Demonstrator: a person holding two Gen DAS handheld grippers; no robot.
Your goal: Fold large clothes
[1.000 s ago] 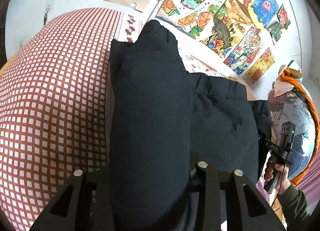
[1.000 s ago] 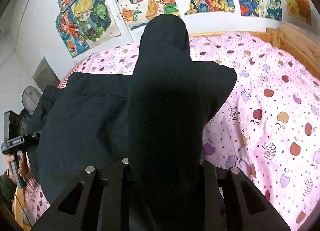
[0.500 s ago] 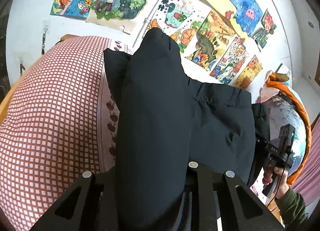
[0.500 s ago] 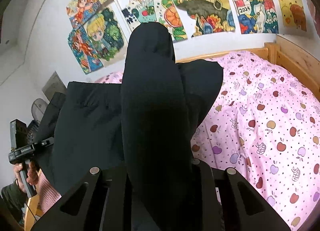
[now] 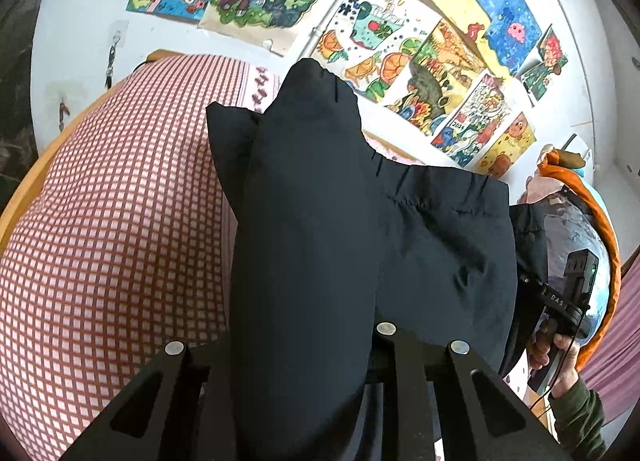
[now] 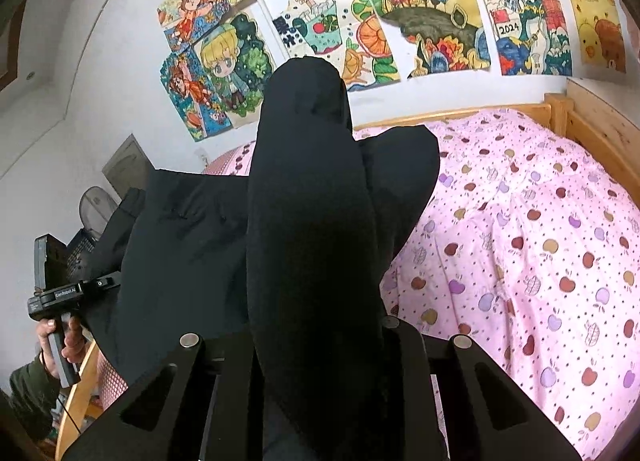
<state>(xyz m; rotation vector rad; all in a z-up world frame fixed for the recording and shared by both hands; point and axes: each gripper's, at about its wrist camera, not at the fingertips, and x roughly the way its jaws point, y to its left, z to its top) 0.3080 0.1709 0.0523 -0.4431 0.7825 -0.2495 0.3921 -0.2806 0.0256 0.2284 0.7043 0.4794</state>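
Observation:
A large black garment (image 5: 312, 221) hangs bunched over my left gripper and hides its fingers in the left wrist view. The same black garment (image 6: 308, 221) drapes over my right gripper in the right wrist view, and its fingers are hidden too. Each gripper is shut on an end of the cloth, which hangs between them above the bed. The right gripper (image 5: 536, 285) shows at the right edge of the left wrist view, held by a hand (image 5: 560, 349). The left gripper (image 6: 100, 285) shows at the left edge of the right wrist view, its tip buried in cloth.
Below lies a bed with a pink apple-print cover (image 6: 540, 241) and a red-and-white checked cover (image 5: 100, 241). Its wooden frame (image 6: 592, 129) runs along the far side. Drawings (image 5: 400, 41) cover the wall. A fan (image 6: 94, 209) stands at the left. An orange-rimmed bundle (image 5: 600, 221) is at the right.
Both grippers have risen with the garment. The bed sits lower in each view and more of the wall with drawings shows above it.

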